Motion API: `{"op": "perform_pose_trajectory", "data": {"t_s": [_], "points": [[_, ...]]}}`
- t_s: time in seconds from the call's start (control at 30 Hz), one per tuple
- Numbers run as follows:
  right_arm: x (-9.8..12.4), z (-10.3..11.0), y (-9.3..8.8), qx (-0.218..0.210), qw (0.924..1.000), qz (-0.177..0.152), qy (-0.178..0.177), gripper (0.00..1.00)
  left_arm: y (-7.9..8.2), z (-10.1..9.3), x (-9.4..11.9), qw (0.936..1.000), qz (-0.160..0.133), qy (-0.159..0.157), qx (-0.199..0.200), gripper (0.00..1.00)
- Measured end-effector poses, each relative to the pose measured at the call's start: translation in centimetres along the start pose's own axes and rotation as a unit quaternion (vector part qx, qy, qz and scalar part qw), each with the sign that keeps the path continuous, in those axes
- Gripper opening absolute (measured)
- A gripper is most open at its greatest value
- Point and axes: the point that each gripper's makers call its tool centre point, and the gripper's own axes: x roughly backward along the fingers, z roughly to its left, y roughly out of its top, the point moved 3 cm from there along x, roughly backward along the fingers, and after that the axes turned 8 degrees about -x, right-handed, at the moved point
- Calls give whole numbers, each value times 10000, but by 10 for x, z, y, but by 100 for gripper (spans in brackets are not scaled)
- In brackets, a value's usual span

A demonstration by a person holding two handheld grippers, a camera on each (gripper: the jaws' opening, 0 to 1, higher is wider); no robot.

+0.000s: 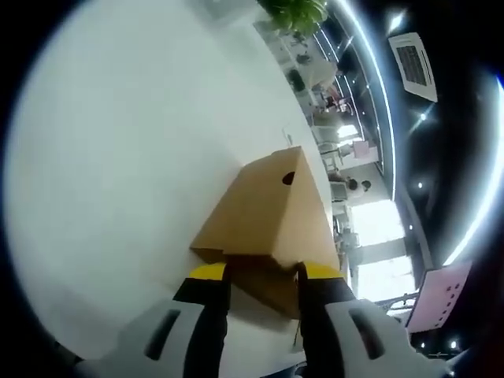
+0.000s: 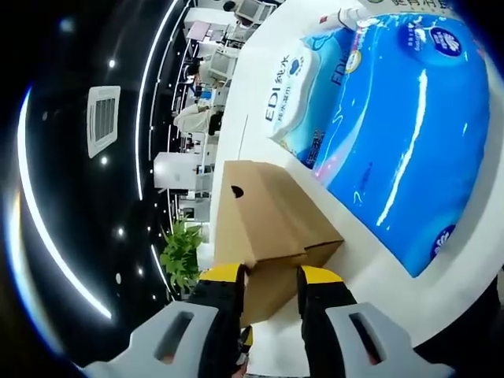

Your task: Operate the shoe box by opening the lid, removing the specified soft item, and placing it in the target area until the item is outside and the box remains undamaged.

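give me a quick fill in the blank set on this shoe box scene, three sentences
1. The shoe box is made of plain brown ____.
2. In the right gripper view, the big pack lying beside the box is mostly ____ in colour.
3. In the left gripper view, the end of the box facing up has a small round ____ in it, and the left tool has its yellow-tipped jaws either side of the lower edge.

Missing words: cardboard; blue; hole

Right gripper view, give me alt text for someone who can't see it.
The right gripper, yellow-tipped, straddles the near edge of a brown cardboard shoe box on a white table. Beyond the box lies a large blue pack of tissue.
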Motion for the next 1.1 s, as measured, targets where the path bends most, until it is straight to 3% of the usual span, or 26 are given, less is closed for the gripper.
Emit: {"op": "perform_pose_trajectory", "data": {"t_s": [0.2, 0.43, 0.5, 0.57, 0.63, 0.7, 0.8, 0.9, 1.0, 1.1], "points": [[0, 1, 0, 48, 10000, -11, -5, 26, 1, -2, 0, 9999, 51, 69, -70, 35], [1, 2, 0, -234, 9997, -20, -6, 26, 2, -5, 1, 9996, 141, 219, -91, 36], [3, 2, -1, -249, 9996, -134, 28, 26, 0, -6, 2, 9985, 262, 218, -425, 36], [5, 0, -4, -211, 9998, -49, -12, 26, -1, -10, 5, 9981, 290, 170, -520, 36], [8, -1, -3, -175, 9998, -92, -20, 27, -4, -14, 7, 9994, 294, 31, -173, 38], [11, 1, -1, -434, 9988, -186, 93, 29, 0, -14, 9, 9999, 58, 9, 128, 39], [15, 1, 0, -660, 9971, -281, 257, 34, -3, -15, 13, 9999, 98, -3, 71, 40], [16, -3, 2, -386, 9987, -245, 213, 37, -5, -18, 17, 9999, 98, 13, -35, 48], [20, -3, -1, 176, 9996, -185, 123, 45, -6, -18, 22, 9997, 122, -54, -218, 50], [23, 0, -6, 571, 9983, -50, 66, 45, -6, -18, 27, 9983, 188, -50, -548, 51]]}}
